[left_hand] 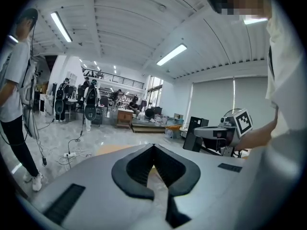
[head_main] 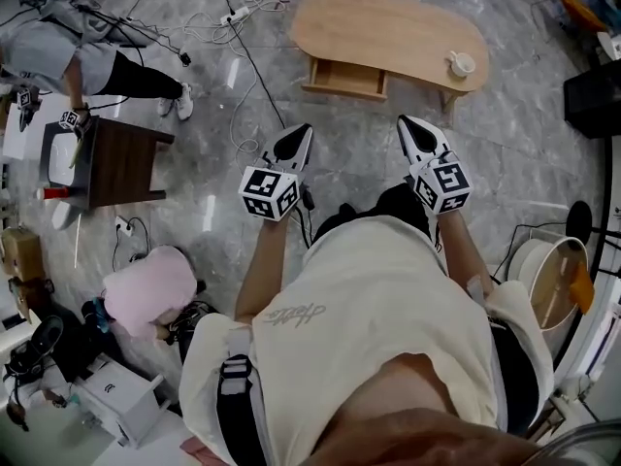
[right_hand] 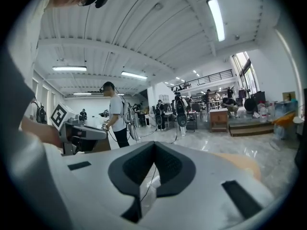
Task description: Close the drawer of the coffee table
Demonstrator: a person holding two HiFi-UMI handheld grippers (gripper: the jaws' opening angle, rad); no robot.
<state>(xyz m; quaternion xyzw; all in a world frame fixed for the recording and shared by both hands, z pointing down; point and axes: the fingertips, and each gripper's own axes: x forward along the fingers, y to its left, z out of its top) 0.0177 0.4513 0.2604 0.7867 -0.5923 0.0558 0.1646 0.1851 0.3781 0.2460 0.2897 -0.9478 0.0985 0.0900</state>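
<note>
Marble floor (head_main: 524,153) bears coffee table (head_main: 388,27), drawer (head_main: 344,79) open; shirt script (head_main: 292,314) unreadable.

Cream short-sleeved T-shirt (head_main: 359,299), black strap (head_main: 236,401), white-and-black left gripper (head_main: 300,137), matching right gripper (head_main: 412,130)

Two grippers (head_main: 303,132) (head_main: 406,124), one coffee table (head_main: 388,27), one drawer (head_main: 344,78), one cup (head_main: 461,64)

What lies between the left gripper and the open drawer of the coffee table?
In the head view, only bare grey floor lies between the left gripper and the drawer; a dark cable passes beside it.
</note>
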